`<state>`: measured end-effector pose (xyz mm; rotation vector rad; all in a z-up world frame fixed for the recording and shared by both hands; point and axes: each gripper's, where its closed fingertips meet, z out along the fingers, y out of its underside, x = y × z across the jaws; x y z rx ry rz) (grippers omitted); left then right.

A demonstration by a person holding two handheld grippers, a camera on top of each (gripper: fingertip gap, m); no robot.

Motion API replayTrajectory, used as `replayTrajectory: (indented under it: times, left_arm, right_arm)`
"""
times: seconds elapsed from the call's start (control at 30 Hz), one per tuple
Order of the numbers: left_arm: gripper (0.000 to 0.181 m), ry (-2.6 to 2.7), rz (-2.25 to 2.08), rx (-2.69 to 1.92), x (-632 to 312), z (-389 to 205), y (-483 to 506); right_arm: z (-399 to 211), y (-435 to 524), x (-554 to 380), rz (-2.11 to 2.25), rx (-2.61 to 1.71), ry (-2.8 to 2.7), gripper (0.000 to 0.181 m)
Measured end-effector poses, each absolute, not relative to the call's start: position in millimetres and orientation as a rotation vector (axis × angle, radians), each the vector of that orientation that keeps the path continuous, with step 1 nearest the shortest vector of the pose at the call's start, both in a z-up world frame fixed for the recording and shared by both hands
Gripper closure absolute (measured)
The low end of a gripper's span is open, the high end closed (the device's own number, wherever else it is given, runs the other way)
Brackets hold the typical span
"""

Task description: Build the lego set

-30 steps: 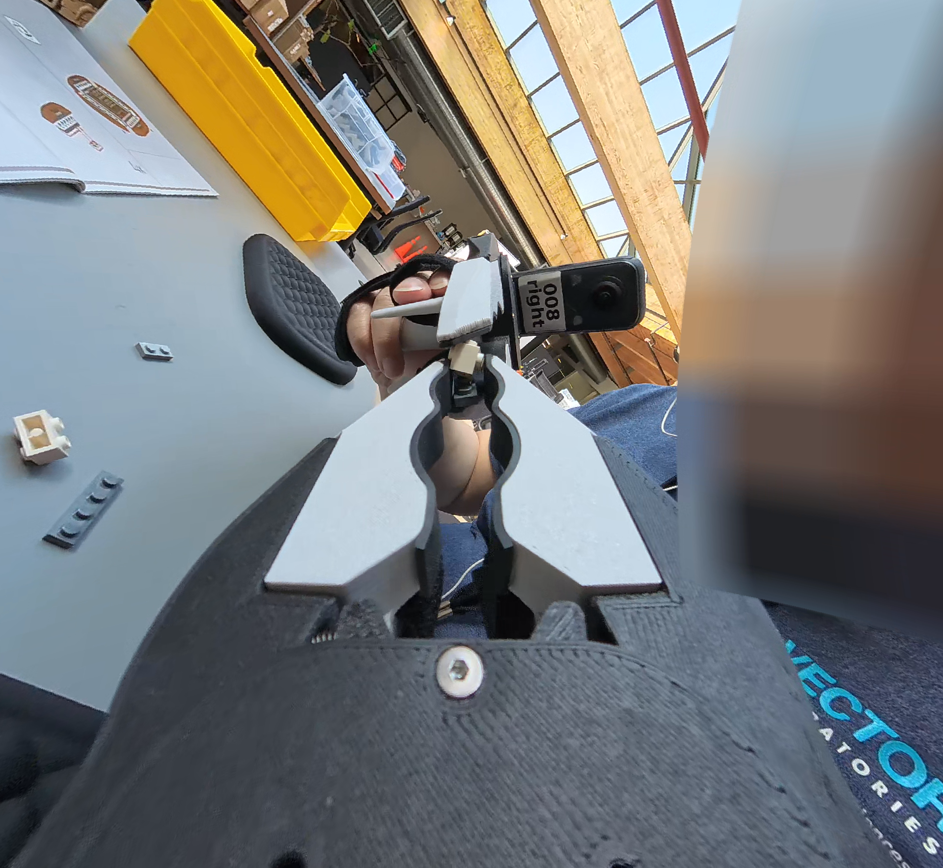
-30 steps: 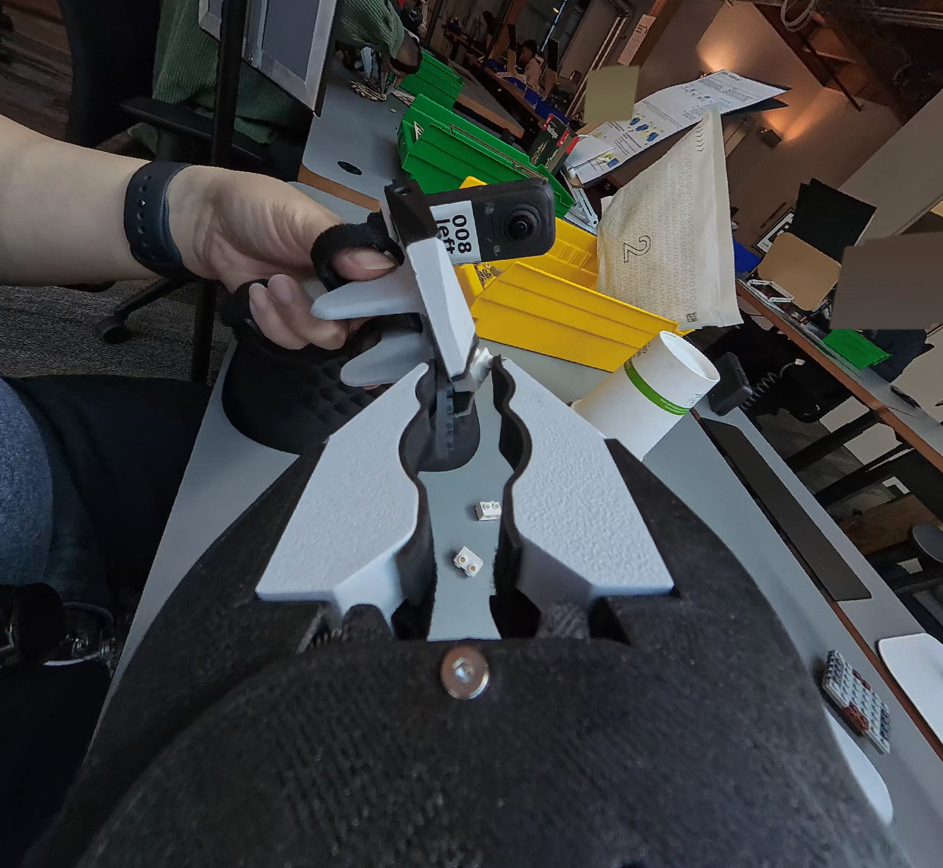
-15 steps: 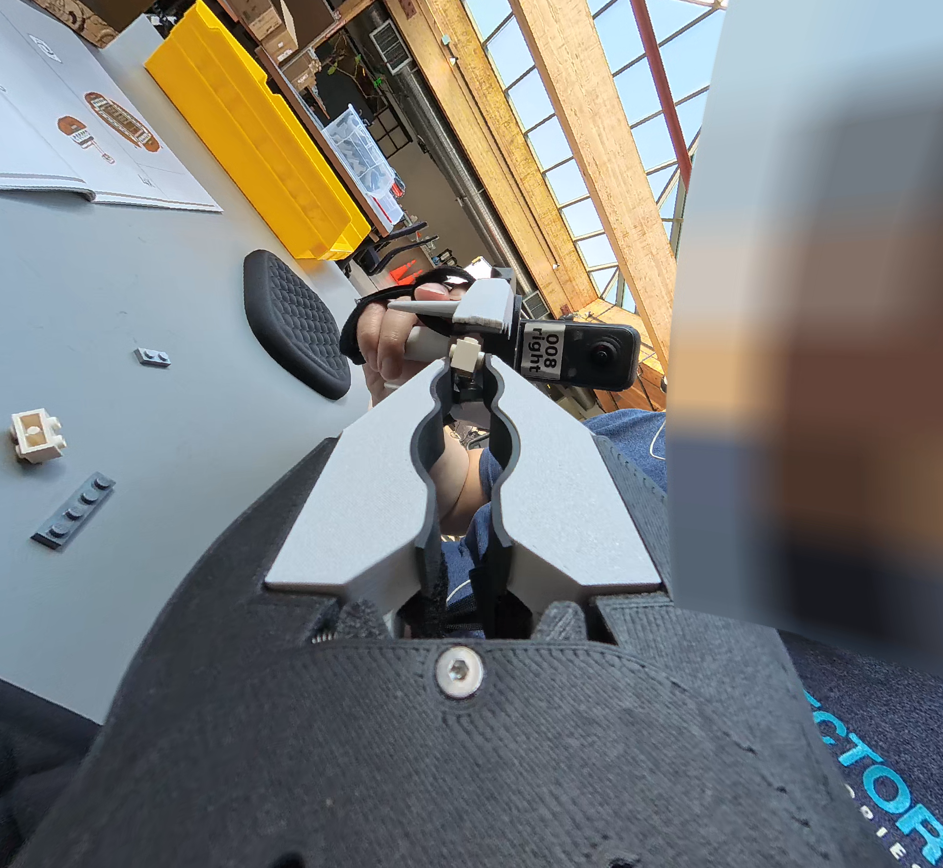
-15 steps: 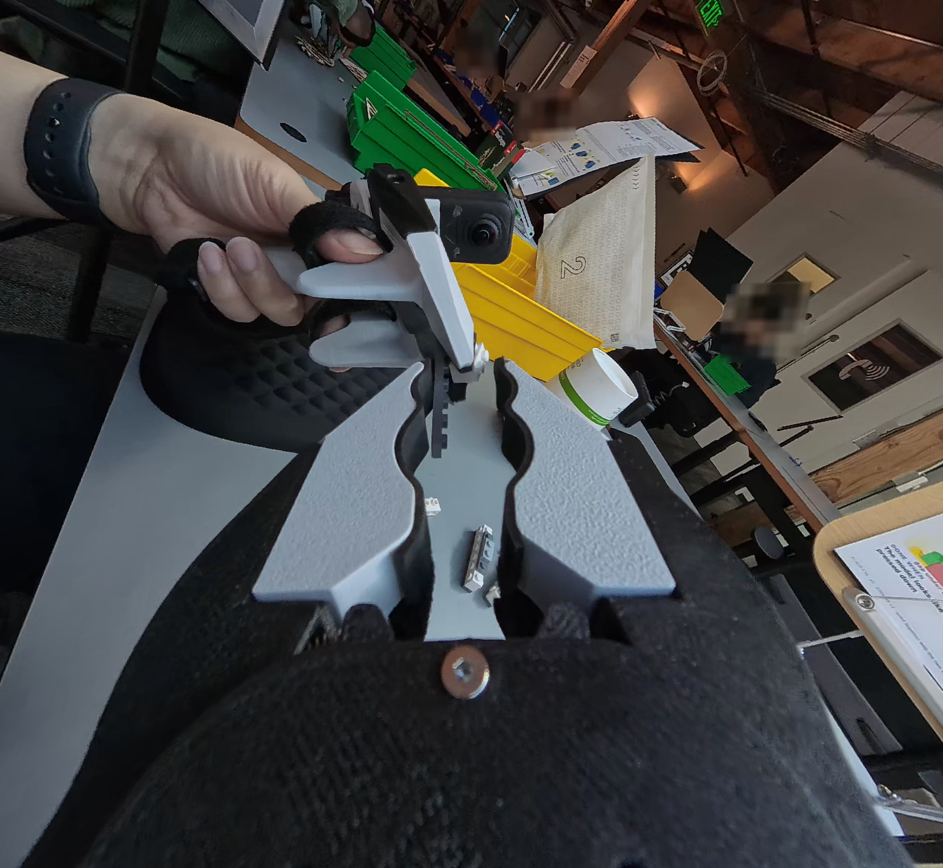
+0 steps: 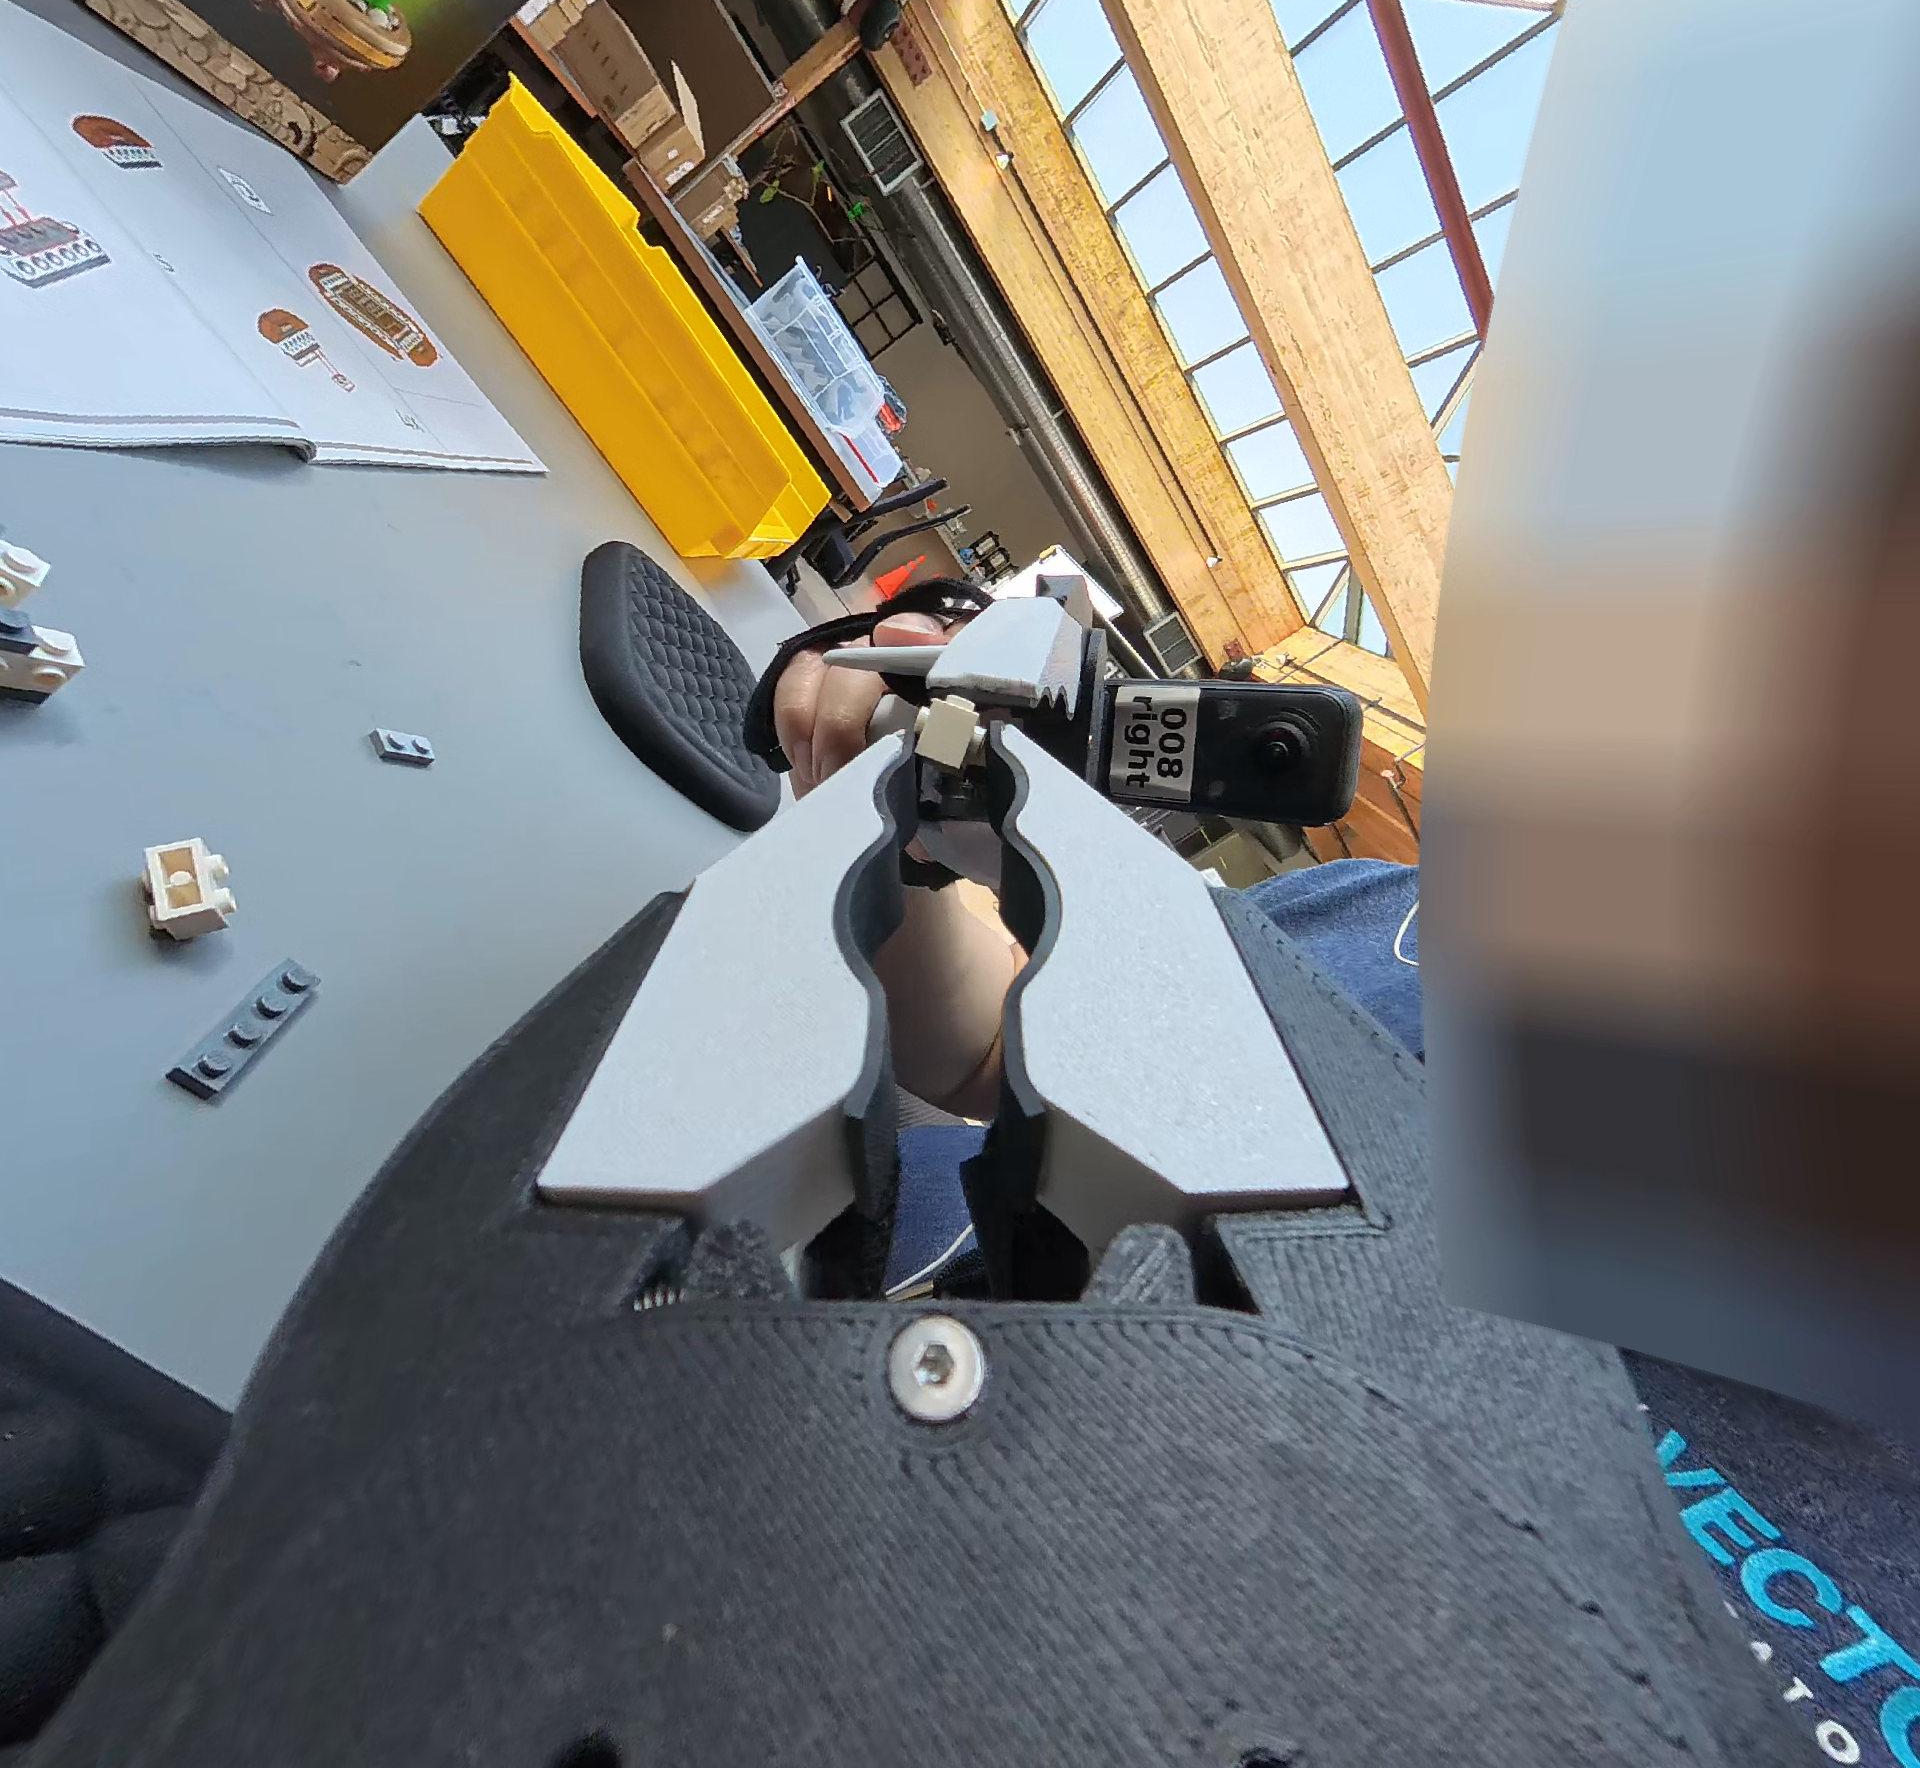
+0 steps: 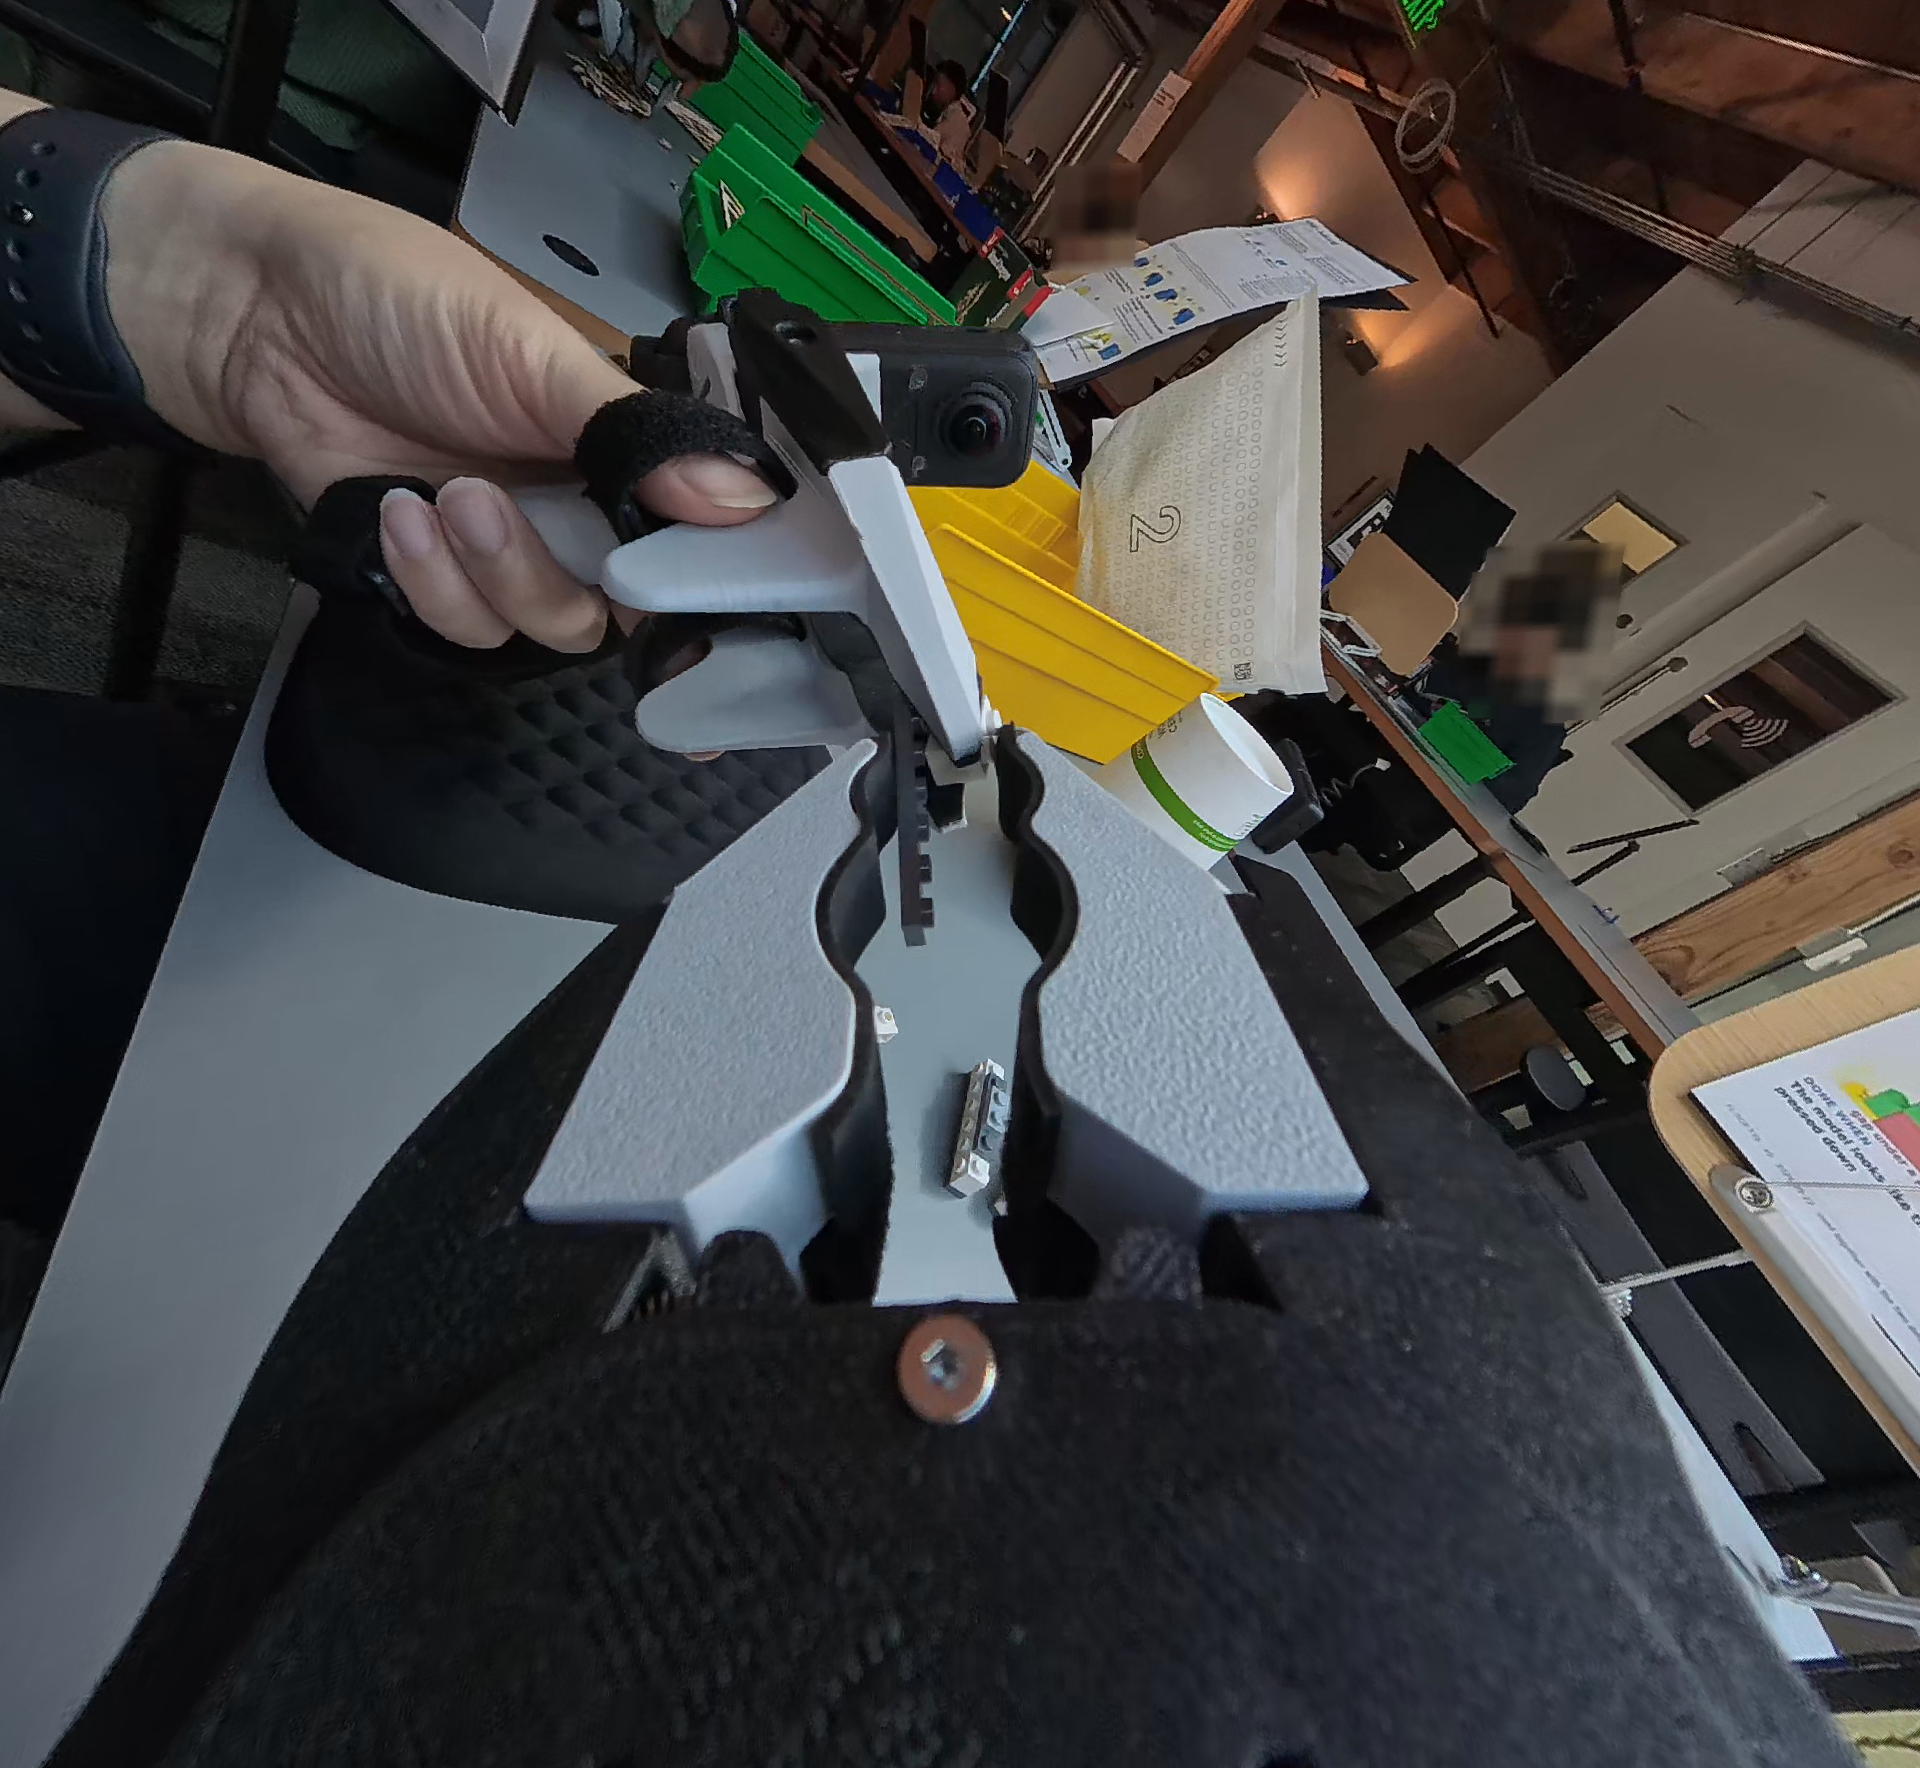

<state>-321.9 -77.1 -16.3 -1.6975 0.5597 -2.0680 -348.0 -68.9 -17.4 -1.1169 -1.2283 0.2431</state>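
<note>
Two close wrist views, facing each other across the grey table [image 5: 436,638].

Both grippers: textured black printed housings w/ one silver screw at centre, pale grey faceted fingers [image 5: 748,1001] lined w/ wavy black pads [image 6: 847,897]. A small black camera is mounted on each. Black finger straps and a dark wristband [image 6: 47,264] are worn; navy shirt w/ teal lettering [image 5: 1808,1573].

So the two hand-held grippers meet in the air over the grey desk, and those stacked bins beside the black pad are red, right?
Nearly. The bins are yellow, not red, as the left wrist view shows. The rest holds: the two hand-held grippers meet above the grey desk, and the bins sit beside the black pad.
</note>
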Motion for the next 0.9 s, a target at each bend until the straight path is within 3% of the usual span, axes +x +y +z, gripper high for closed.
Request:
replayTrajectory:
  times: [0.03,0.23,0.3,0.47,0.53,0.63,0.7,0.9]
  left_arm:
    - [0.172,0.563,-2.049,-1.703,-322,-17,-77]
    - [0.171,0.551,-1.991,-1.741,-323,-19,-74]
    - [0.156,0.525,-1.961,-1.756,-325,-20,-69]
    - [0.17,0.559,-1.944,-1.723,-330,-15,-69]
    - [0.157,0.567,-1.924,-1.697,-335,-13,-65]
    - [0.169,0.692,-1.85,-1.599,-344,-4,-67]
    - [0.161,0.734,-1.786,-1.612,-345,-7,-67]
    - [0.162,0.643,-2.096,-1.555,-340,2,-77]
  right_arm:
    - [-17,-69,-348,0.237,-1.114,-1.226,0.164]
    - [-20,-68,-348,0.146,-1.085,-1.243,0.167]
    - [-16,-65,-345,0.116,-1.073,-1.219,0.166]
    - [-15,-66,-342,0.179,-1.096,-1.203,0.166]
    - [-11,-66,-340,0.207,-1.094,-1.188,0.167]
    - [-8,-73,-340,0.297,-1.089,-1.193,0.166]
    - [-6,-77,-341,0.349,-1.074,-1.194,0.166]
    - [-10,-80,-345,0.339,-1.062,-1.238,0.166]
